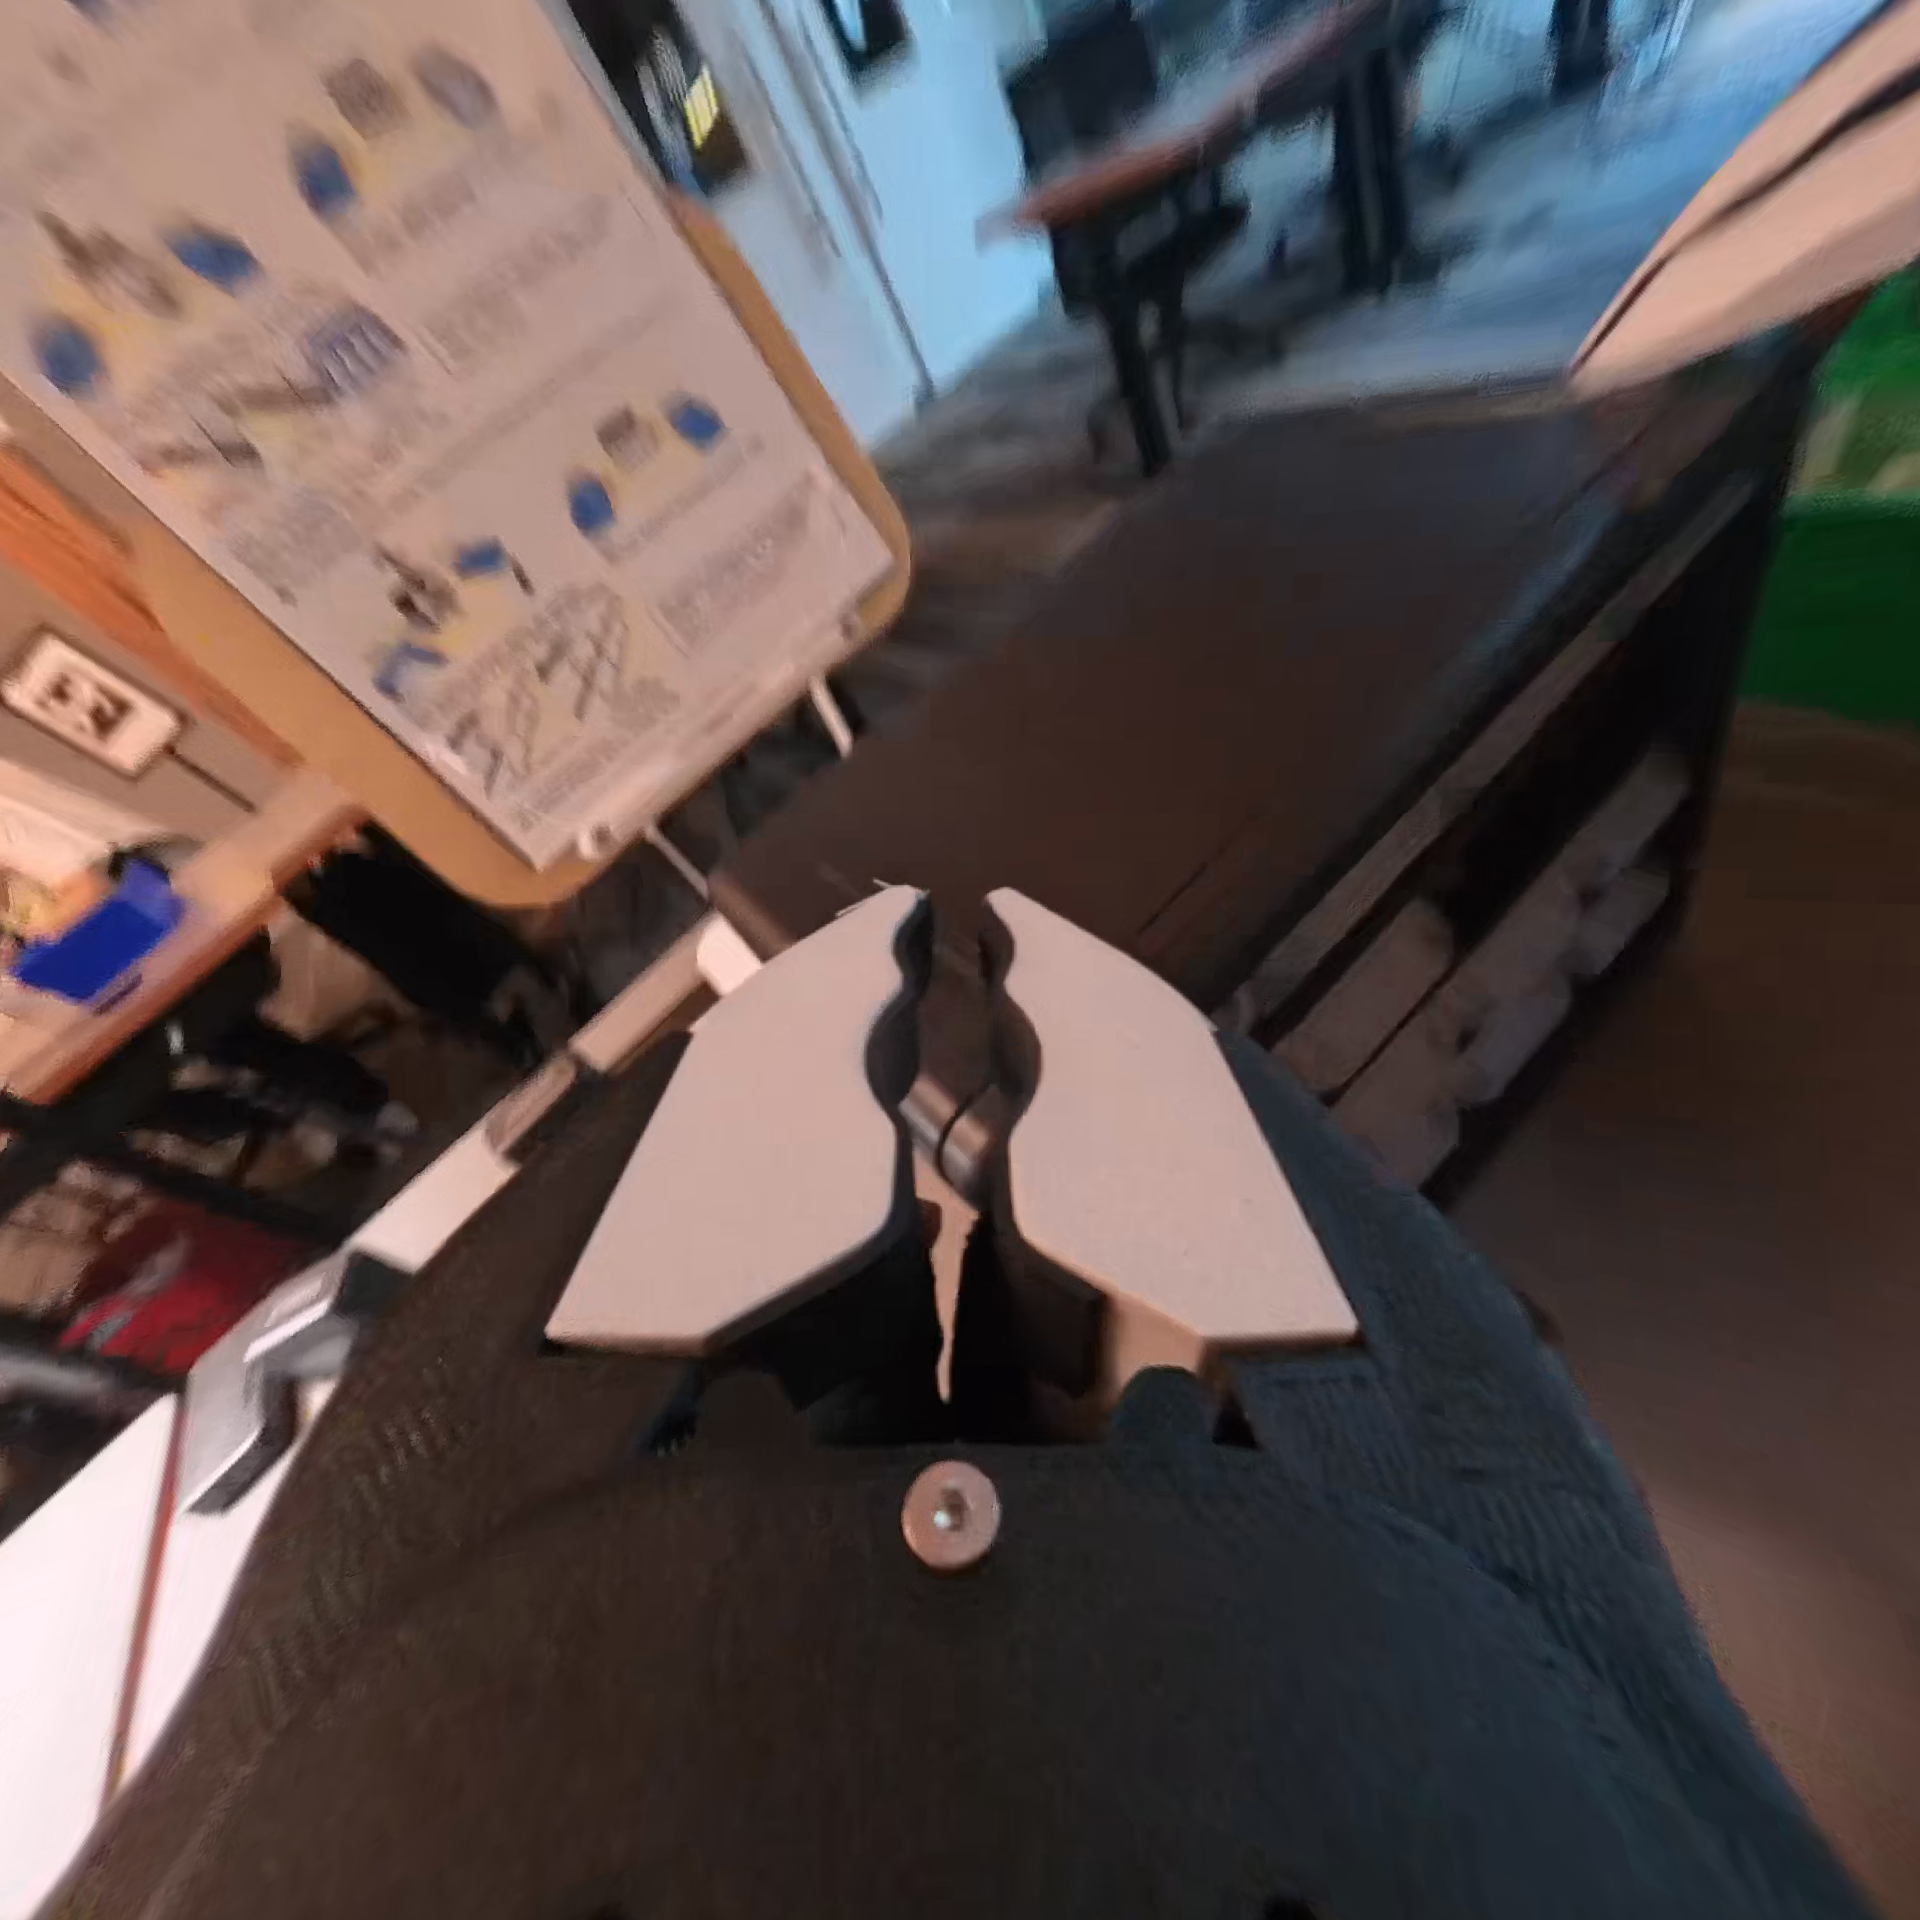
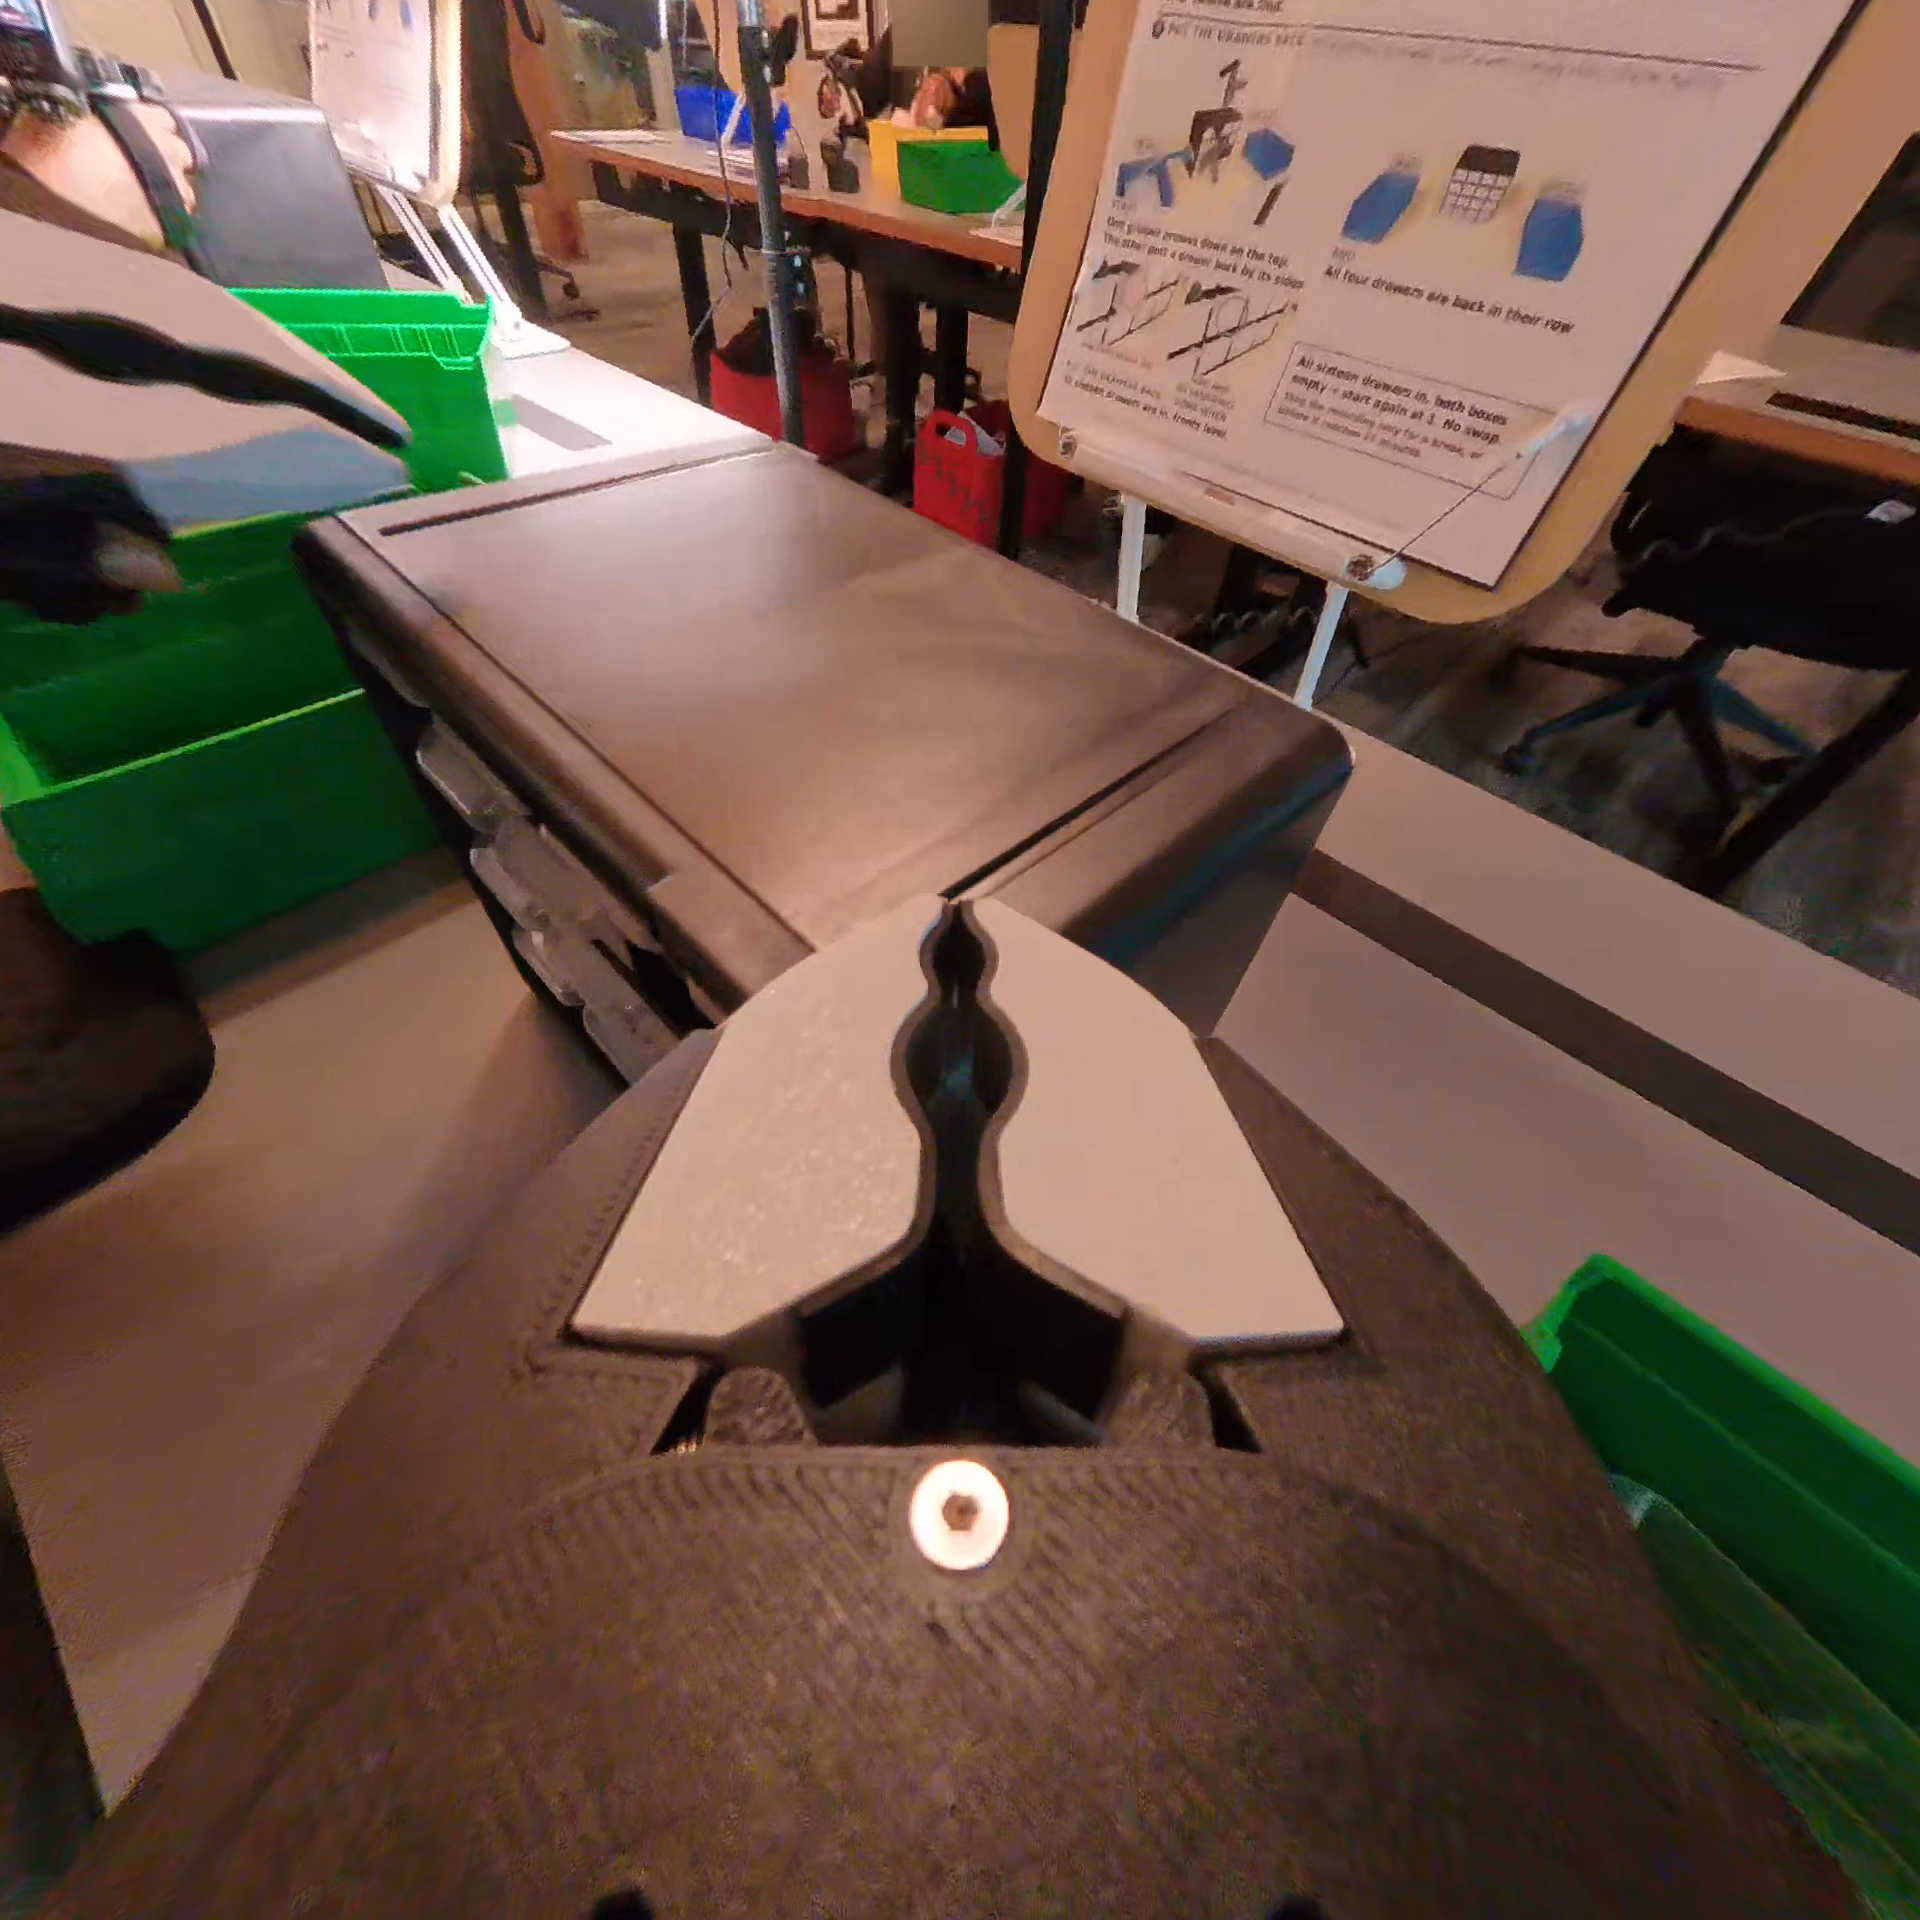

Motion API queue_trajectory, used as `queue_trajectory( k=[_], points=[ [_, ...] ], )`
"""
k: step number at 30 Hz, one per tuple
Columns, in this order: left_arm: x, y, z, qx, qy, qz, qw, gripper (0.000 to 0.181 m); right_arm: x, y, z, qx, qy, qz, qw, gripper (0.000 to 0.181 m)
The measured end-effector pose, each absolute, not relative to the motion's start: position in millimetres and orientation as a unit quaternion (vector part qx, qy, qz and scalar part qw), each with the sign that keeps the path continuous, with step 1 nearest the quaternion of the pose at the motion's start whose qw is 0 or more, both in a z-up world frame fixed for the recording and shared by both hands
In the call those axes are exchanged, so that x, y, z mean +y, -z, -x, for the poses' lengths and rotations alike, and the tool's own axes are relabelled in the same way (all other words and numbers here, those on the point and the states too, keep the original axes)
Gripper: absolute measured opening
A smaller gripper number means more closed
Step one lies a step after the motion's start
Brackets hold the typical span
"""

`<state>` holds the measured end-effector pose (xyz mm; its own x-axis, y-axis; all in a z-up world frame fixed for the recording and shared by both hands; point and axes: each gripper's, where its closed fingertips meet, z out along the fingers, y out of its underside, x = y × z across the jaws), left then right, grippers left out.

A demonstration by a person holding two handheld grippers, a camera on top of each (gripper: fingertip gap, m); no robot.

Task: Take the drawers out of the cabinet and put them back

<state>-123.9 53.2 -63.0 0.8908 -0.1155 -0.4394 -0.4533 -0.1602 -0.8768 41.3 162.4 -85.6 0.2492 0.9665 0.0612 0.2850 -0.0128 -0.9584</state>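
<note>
The black cabinet (image 2: 831, 675) stands on the grey table, its flat top facing up. Translucent drawers (image 2: 540, 873) sit in its left face. My right gripper (image 2: 956, 912) is shut and empty, with its tips over the near corner of the cabinet top. My left gripper (image 2: 187, 416) shows at the upper left of the right wrist view, shut, above the cabinet's far end. The left wrist view is blurred: my left gripper (image 1: 956, 904) is shut on nothing above the cabinet (image 1: 1247, 675), whose drawers (image 1: 1455, 1018) show on the right. The right gripper (image 1: 1756, 208) shows at the top right.
Green bins stand left of the cabinet (image 2: 208, 779), behind it (image 2: 416, 364) and at the near right (image 2: 1766, 1455). An instruction board (image 2: 1403, 281) on a white stand rises behind the table; it also shows in the left wrist view (image 1: 416, 416). Desks and chairs lie beyond.
</note>
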Motion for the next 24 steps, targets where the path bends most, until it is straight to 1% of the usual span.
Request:
queue_trajectory(
  k=[3,6,8,10,12,13,17,19,22,24],
  points=[
    [24.0,44.8,90.0,0.205,-0.073,0.665,0.714,0.023,165.3,86.2,-36.8,-0.514,-0.341,0.621,0.484,0.000],
    [1.7,62.2,55.9,0.255,-0.055,0.621,0.739,0.029,165.6,86.7,-36.4,-0.514,-0.333,0.627,0.481,0.000],
    [1.8,91.6,43.9,0.305,-0.127,0.618,0.714,0.031,165.8,87.0,-36.4,-0.518,-0.318,0.624,0.491,0.000],
    [12.6,119.1,49.7,0.342,-0.264,0.617,0.658,0.034,166.0,87.2,-36.4,-0.518,-0.303,0.621,0.503,0.000],
    [23.8,134.4,53.2,0.373,-0.378,0.590,0.608,0.035,166.1,87.3,-36.4,-0.516,-0.290,0.618,0.517,0.000],
    [28.8,139.4,50.4,0.389,-0.412,0.573,0.592,0.035,166.2,87.4,-36.5,-0.516,-0.283,0.615,0.524,0.001],
    [48.9,161.1,45.0,0.425,-0.457,0.563,0.542,0.034,166.3,87.6,-36.5,-0.516,-0.272,0.614,0.532,0.001],
    [56.0,159.0,50.3,0.416,-0.482,0.553,0.538,0.030,166.3,87.6,-36.5,-0.516,-0.274,0.614,0.530,0.001],
    [62.8,153.3,55.5,0.405,-0.512,0.537,0.535,0.023,166.3,87.6,-36.5,-0.515,-0.280,0.614,0.529,0.001],
    [66.1,154.8,57.5,0.410,-0.526,0.531,0.523,0.014,166.3,87.6,-36.4,-0.513,-0.282,0.614,0.529,0.001]
  ],
)
